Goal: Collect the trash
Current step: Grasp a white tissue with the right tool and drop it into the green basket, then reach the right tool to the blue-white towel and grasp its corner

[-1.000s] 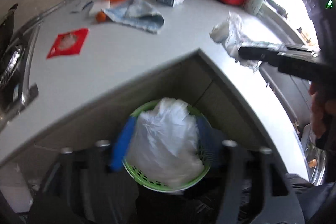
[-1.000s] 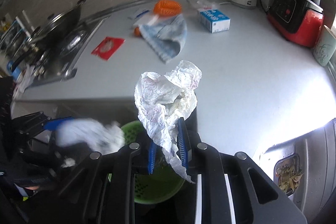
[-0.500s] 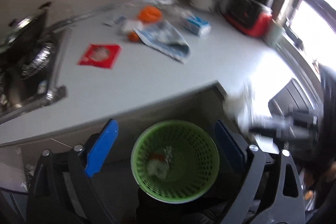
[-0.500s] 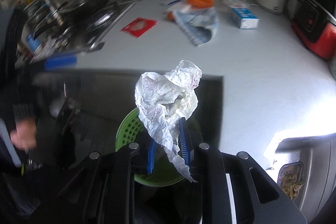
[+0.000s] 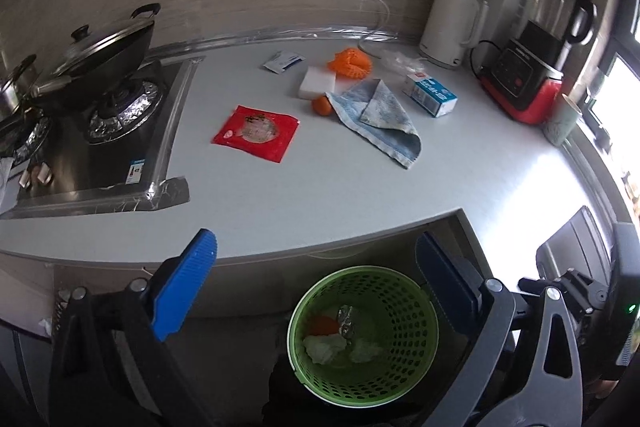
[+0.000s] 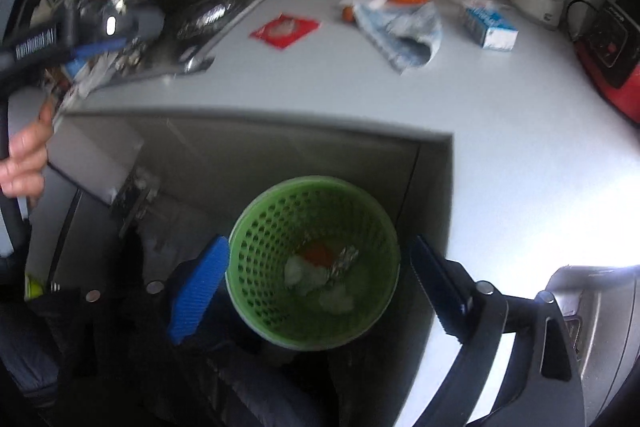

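Both grippers spread wide and empty: left gripper (image 5: pixel 316 287) poised above the counter edge, right gripper (image 6: pixel 320 287) straddling the green perforated basket (image 6: pixel 256 239) from above, blue pads (image 6: pixel 198 291) clear of its rim. Basket (image 5: pixel 416 311) down below the white countertop (image 5: pixel 460 171), holding crumpled white paper (image 6: pixel 308 273), a scrap of foil (image 6: pixel 344 261) and something orange. Up on the counter, well apart from the basket: red wrapper (image 5: pixel 256 132), blue-white sachet (image 5: pixel 284 61), orange mesh ball (image 5: pixel 350 63), white sponge (image 5: pixel 317 83), small orange fruit (image 5: pixel 321 105) touching a blue cloth (image 5: pixel 380 117), blue-white carton (image 5: pixel 430 95).
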{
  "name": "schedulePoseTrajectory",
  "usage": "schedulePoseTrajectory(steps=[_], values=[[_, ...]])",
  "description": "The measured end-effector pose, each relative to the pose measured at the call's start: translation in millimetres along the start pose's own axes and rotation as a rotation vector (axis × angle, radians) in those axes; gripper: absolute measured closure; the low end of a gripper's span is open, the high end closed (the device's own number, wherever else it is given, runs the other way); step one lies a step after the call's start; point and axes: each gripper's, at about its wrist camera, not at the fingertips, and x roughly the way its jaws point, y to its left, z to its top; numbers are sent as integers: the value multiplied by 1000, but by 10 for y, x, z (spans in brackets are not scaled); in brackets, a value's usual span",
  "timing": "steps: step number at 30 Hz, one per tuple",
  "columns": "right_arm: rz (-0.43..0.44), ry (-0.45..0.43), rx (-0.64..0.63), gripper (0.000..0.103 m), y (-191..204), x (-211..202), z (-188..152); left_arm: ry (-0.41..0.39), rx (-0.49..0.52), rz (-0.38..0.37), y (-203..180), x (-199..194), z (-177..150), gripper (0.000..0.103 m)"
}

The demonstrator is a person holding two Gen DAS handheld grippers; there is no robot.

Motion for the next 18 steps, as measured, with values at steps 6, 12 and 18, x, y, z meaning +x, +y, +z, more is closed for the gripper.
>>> schedulePoseTrajectory(steps=[6, 12, 18], values=[[-57, -105, 83, 5, -192, -122, 310, -19, 2, 24, 97, 67, 140, 8], [-128, -186, 155, 3, -377, -190, 637, -34, 22, 43, 205, 222, 365, 8], [-184, -225, 193, 3, -497, -117, 1027, -32, 33, 26, 287, 474, 613, 8]])
